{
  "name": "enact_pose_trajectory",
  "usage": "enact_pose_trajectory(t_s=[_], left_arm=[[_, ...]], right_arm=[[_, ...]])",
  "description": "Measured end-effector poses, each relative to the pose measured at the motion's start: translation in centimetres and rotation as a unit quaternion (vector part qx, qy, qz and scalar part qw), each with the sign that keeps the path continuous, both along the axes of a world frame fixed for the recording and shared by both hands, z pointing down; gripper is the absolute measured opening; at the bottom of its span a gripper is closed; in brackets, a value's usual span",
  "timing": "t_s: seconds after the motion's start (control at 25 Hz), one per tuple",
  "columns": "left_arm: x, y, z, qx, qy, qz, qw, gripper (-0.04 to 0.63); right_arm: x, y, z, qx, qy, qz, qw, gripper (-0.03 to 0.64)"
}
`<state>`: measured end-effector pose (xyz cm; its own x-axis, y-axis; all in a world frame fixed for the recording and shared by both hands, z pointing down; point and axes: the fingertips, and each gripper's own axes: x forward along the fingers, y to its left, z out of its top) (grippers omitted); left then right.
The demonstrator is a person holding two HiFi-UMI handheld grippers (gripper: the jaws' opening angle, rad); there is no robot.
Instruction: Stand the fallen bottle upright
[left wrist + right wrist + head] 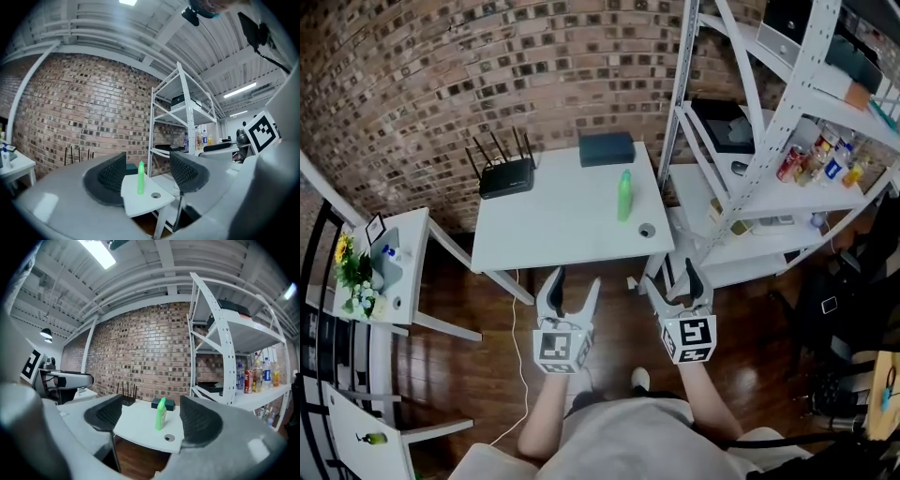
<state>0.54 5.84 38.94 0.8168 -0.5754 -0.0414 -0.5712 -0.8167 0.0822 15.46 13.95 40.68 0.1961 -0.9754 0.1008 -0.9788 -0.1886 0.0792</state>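
A green bottle (624,195) stands upright near the right edge of the white table (544,230). It also shows upright in the left gripper view (140,177) and the right gripper view (161,413), far beyond the jaws. My left gripper (577,281) hovers over the wooden floor in front of the table, open and empty. My right gripper (675,274) hangs beside it, off the table's front right corner, with its jaws also apart and empty. Both point level toward the table, well short of the bottle.
A black router (506,173) and a dark box (607,148) sit at the table's back edge. A small round disc (647,229) lies near the front right corner. White metal shelving (750,187) with cans and bottles stands right; a side table (408,272) with flowers stands left.
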Motion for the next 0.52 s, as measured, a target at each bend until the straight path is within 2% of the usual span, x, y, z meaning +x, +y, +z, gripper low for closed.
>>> enact_pose_trajectory(t_s=[0.2,0.52], left_arm=[[0.9,1.9,0.2,-0.005,0.005,-0.024,0.9997,0.293],[1.9,3.3,-0.2,0.006,0.000,-0.057,0.9984,0.285]], right_arm=[[0.8,0.3,-0.5,0.008,0.010,-0.029,0.999,0.365],[2.9,1.7,-0.8,0.031,-0.007,-0.038,0.999,0.353]])
